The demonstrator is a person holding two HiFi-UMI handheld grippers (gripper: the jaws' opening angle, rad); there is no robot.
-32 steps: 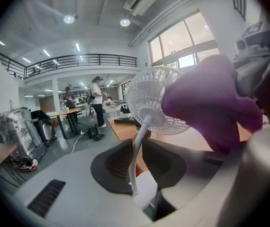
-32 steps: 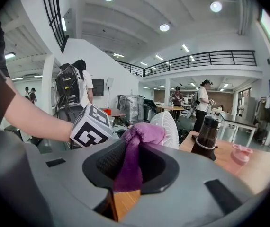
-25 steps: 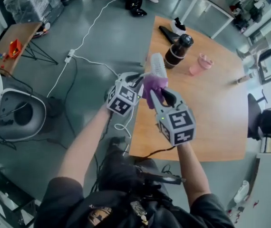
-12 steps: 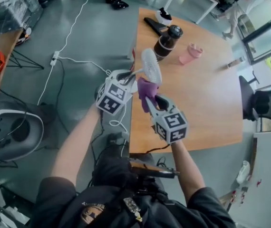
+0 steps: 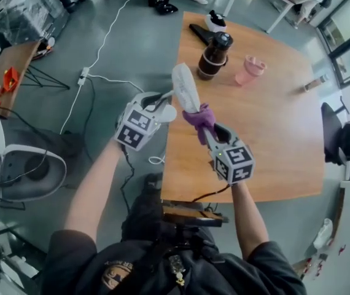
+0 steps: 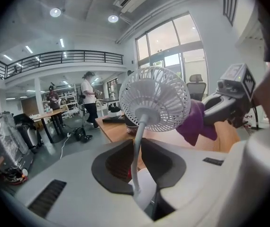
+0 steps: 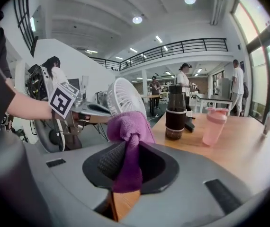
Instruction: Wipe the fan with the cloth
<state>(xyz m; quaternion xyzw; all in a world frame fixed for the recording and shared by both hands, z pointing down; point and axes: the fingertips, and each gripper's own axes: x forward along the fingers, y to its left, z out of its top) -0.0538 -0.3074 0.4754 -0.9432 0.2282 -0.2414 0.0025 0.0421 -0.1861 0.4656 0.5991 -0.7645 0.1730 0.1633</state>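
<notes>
Your left claw (image 6: 137,161) is clamped on the white fan (image 6: 155,98) at its base, the thin neck rising between the jaws, so the fan hangs in the air over the near left edge of the desk (image 5: 273,134). Your right claw (image 7: 125,164) is closed on the purple cloth (image 7: 128,126), whose bunched end sits at the rim of the fan's cage, apparently touching it. Further back on the desk stand a dark bottle (image 5: 215,55) and a pink cup (image 5: 252,70).
</notes>
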